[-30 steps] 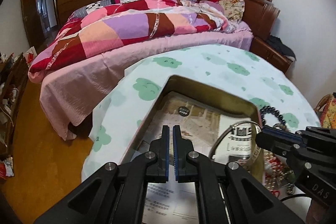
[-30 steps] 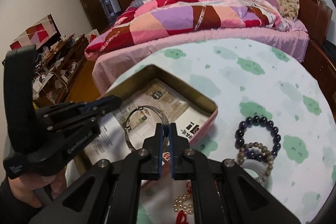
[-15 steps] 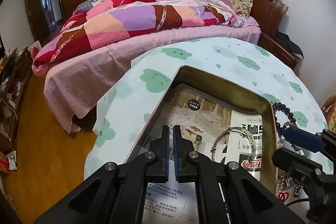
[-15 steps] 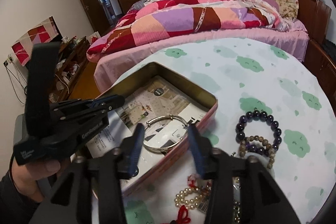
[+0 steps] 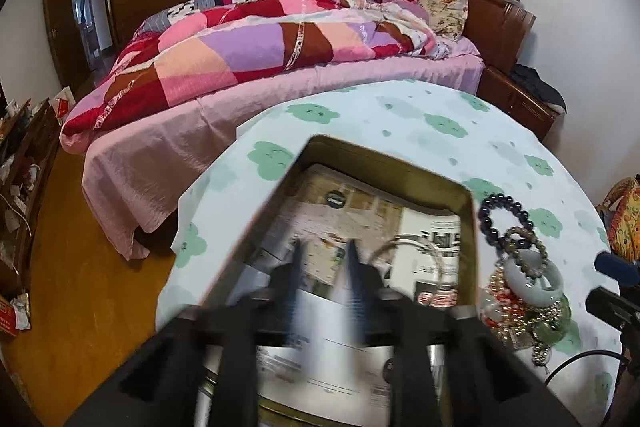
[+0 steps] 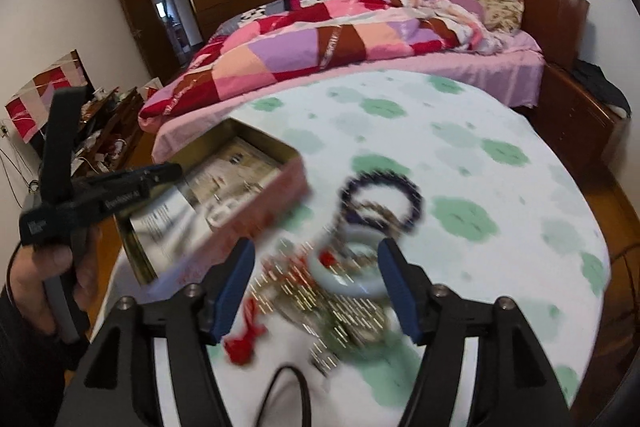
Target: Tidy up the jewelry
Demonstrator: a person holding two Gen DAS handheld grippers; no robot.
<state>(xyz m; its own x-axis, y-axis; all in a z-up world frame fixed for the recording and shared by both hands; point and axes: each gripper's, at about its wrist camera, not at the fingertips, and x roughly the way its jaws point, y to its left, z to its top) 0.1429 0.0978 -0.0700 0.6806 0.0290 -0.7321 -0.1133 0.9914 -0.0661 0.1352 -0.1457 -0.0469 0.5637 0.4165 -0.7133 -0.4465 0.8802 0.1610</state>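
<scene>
An open metal tin (image 5: 468, 223) (image 6: 260, 203) lined with printed paper sits on the round table. A silver bangle (image 5: 416, 251) lies inside it. My left gripper (image 5: 322, 267) hovers over the tin, blurred, its fingers apart and empty. To the tin's right lies a pile of jewelry (image 5: 520, 291) (image 6: 340, 291): a dark bead bracelet (image 5: 504, 215) (image 6: 380, 195), a pale jade bangle (image 5: 532, 279) (image 6: 348, 275), pearls and red charms. My right gripper (image 6: 316, 279) is wide open just above the pile, holding nothing.
The table wears a white cloth with green clouds (image 5: 440, 123) (image 6: 480, 155). A bed with a patchwork quilt (image 5: 260, 51) stands beyond it. A black cable (image 6: 288, 387) lies near the table's front edge. A cluttered shelf (image 5: 20, 167) stands at the left.
My right gripper has let go of the silver bangle into the tin, opened wide and swung right over the jewelry pile. My left gripper has opened over the tin.
</scene>
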